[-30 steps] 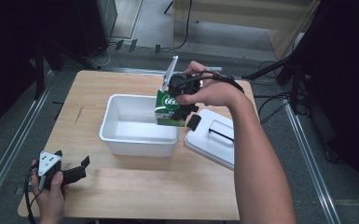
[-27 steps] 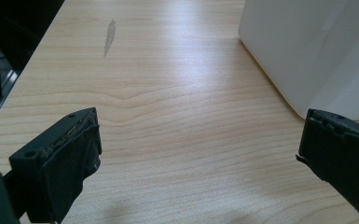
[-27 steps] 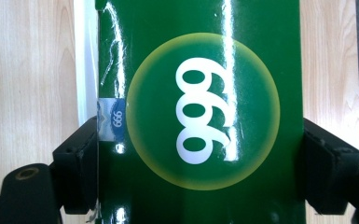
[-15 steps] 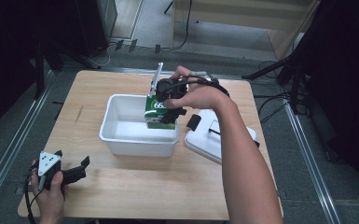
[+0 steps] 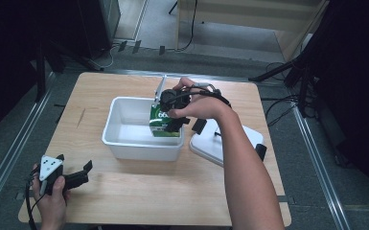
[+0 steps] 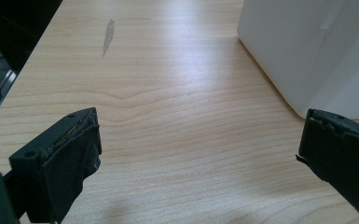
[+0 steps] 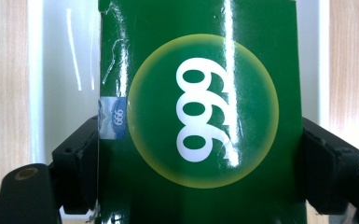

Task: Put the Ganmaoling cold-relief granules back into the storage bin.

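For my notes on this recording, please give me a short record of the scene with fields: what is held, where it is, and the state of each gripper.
held thing: green carton, printed 666
held by: right gripper, jaws pressed on both sides of the carton
carton place: partly inside the white tub, at its right end
tub lid: white lid lying on the table, right of the tub
left gripper: open, nothing between the jaws, low over the table near its front left corner

Recording lab or test room: bare light-wood table (image 5: pixel 124 201) on a grey floor (image 5: pixel 326 182), metal floor rails (image 5: pixel 9 158) at left and right, loose cables (image 5: pixel 278 103) at far right, dark stands (image 5: pixel 311 62), wooden furniture (image 5: pixel 249 19) at the far side.
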`<state>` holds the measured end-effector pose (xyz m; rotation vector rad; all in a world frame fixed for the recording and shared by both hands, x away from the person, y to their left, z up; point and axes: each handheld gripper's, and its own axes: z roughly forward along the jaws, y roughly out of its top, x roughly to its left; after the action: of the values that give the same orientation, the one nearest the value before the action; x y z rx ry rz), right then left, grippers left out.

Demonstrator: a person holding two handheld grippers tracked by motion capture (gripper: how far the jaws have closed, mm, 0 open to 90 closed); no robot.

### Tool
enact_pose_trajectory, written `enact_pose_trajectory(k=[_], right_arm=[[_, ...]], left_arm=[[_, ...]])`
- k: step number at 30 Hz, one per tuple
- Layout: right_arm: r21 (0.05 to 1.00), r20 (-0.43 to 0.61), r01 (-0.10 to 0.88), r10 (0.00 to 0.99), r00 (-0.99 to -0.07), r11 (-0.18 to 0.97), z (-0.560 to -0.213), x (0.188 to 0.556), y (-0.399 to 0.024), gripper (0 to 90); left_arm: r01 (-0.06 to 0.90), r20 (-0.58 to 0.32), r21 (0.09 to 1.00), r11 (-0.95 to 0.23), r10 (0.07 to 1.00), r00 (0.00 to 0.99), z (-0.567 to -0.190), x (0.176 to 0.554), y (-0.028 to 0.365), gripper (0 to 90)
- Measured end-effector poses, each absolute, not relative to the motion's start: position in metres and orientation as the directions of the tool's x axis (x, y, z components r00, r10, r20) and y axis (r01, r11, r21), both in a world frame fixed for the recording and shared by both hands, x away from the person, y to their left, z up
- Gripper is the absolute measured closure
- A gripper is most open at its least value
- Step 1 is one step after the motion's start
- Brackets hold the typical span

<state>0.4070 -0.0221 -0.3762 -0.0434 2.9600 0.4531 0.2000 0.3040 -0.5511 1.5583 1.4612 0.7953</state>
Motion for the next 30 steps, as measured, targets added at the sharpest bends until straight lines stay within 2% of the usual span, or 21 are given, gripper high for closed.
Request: enact_pose_trajectory(k=[20,30], right_arm=[[0.281,-0.126,-0.055,-0.02,-0.992,0.958,-0.413,0.414,-0.019,15.3],[0.261,-0.104,-0.026,0.001,-0.995,0.965,-0.426,0.416,-0.018,15.1]], left_arm=[[0.459,-0.089,0.888,0.024,0.989,0.12,-0.551,0.2,0.304,0.0],[0.458,-0.092,0.888,0.026,0.988,0.121,-0.551,0.2,0.304,0.0]])
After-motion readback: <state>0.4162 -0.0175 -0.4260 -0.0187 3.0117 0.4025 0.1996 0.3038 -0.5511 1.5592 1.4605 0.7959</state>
